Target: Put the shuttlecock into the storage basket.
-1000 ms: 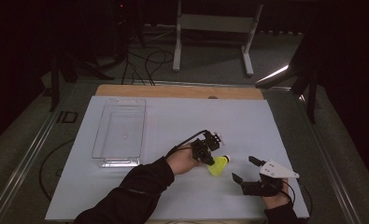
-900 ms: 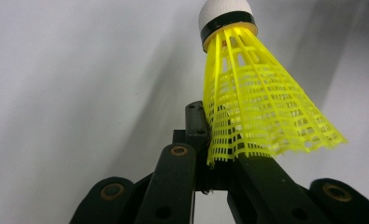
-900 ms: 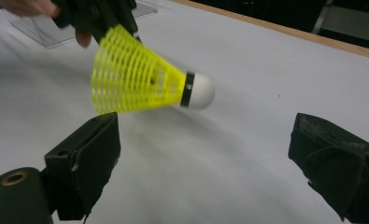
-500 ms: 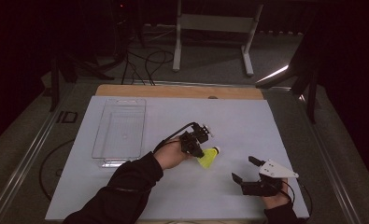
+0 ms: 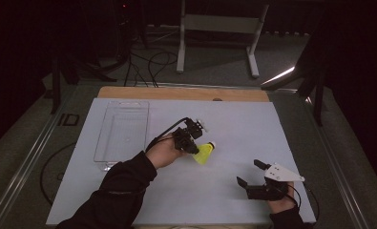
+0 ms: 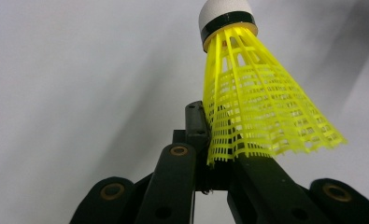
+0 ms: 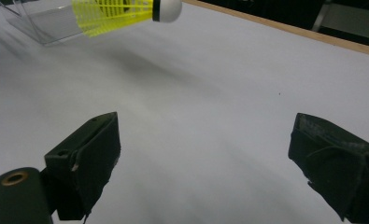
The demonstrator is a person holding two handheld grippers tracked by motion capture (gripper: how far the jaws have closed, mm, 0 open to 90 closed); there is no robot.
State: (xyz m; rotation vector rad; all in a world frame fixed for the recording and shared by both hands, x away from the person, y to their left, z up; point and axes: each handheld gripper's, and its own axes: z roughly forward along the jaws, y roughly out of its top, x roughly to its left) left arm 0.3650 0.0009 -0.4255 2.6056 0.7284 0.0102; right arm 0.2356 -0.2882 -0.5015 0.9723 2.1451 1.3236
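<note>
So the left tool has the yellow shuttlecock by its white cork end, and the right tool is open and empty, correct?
Not quite. The left tool grips the yellow shuttlecock by its skirt's rim; the white cork points away, free, as the left gripper view shows. The right tool is open and empty.

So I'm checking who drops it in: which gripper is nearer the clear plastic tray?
Left. The left gripper, shut on the yellow shuttlecock, sits just right of the clear plastic tray. The right gripper rests open far off by the table's near right corner.
</note>
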